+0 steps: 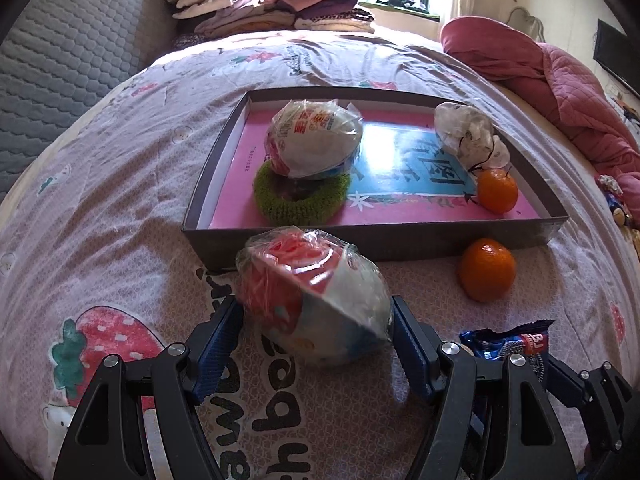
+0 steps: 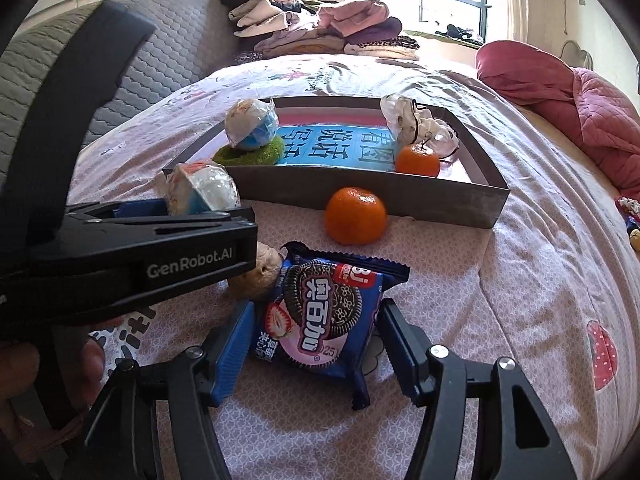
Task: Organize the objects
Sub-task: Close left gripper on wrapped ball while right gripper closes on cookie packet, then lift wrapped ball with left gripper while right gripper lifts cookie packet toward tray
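While the left gripper [image 1: 314, 340] fingers clamp the crinkly plastic-wrapped toy egg [image 1: 314, 296], its film looks slippery, so hold its middle. The right gripper [image 2: 310, 340] fingers stand apart around the light, crushable blue cookie packet [image 2: 324, 316].

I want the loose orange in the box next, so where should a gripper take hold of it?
Grip the loose orange across its widest middle, coming from above. It is round, so lower or higher pads would slip. The box wall sits right behind it, so place the fingers left and right.

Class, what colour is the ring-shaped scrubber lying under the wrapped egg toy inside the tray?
Green: the fuzzy ring scrubber shows best in the left wrist view.
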Motion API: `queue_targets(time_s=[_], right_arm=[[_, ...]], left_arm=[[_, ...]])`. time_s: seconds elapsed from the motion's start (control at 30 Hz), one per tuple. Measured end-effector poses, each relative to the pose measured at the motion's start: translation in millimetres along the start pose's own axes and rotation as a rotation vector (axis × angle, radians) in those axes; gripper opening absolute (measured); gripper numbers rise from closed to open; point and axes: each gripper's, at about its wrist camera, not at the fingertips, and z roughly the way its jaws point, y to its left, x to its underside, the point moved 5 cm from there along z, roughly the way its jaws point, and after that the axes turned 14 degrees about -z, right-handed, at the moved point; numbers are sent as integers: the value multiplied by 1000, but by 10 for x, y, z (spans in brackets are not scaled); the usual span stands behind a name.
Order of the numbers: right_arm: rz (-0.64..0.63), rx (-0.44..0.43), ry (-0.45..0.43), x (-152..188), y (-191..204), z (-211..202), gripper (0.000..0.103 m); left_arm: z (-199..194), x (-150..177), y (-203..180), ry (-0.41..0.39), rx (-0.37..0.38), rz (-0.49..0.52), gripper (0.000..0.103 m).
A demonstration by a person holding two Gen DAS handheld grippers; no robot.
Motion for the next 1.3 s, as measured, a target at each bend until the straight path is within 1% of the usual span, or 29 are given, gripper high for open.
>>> queue_targets(time_s=[0.07,0.27,0.37,0.53,0.77,0.83,1.03,1.3], right_arm=[[3,-9,-4,2,-8,-6,60],[1,-27,-7,4,-15,-13,59],[-5,-28,-8,2,-11,-15,58],[-13,-29,-9,2,-10,-28,58],[-22,-31,-10,4,-15,-51,56],[-28,-30,-13,-1,-17,-61,54],[-31,-42,-25,-11,-37,-96,54],[-32,-24,-59,-69,-92,-194,53]], left_arm=[[38,-4,37,9,14,-20,74],[-26,-72,83,-18,59,-44,74],[-26,-83,83,-16,70,-39,71],[-19,-96,74,-17,90,-29,70],[-17,-91,72,-24,102,-18,69],[-21,-88,70,-28,104,-13,69],[-44,-79,67,-41,108,-3,69],[-175,-99,73,-74,123,2,69]])
